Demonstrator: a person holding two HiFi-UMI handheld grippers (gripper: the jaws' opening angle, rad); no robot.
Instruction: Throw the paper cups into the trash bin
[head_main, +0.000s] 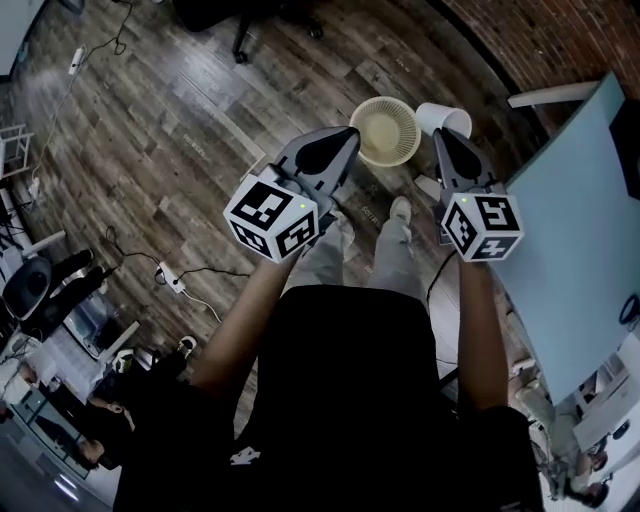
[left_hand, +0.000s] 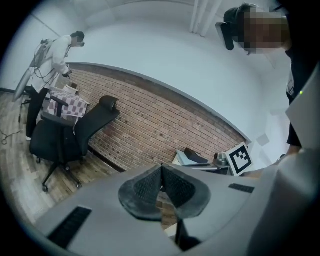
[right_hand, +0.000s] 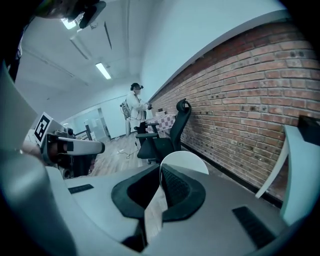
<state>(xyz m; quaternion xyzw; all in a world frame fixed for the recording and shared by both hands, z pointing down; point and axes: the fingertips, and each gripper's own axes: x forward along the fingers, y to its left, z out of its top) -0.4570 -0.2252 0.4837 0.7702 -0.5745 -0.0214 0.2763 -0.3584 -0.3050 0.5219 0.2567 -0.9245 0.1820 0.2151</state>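
My right gripper (head_main: 441, 136) is shut on the wall of a white paper cup (head_main: 444, 117), held in the air beside the beige trash bin (head_main: 385, 131) that stands on the wood floor below. In the right gripper view the cup's wall is pinched between the pads and its round rim (right_hand: 186, 160) rises just past the right gripper (right_hand: 160, 169). My left gripper (head_main: 347, 135) hovers over the bin's left edge. Its jaws are shut with nothing between them, as the left gripper view shows at the left gripper (left_hand: 161, 169).
A light blue table (head_main: 580, 230) fills the right side. A power strip (head_main: 168, 278) with cables lies on the floor at left. A black office chair (left_hand: 65, 135) stands by the brick wall (right_hand: 250, 100). A person (right_hand: 135, 107) stands far back.
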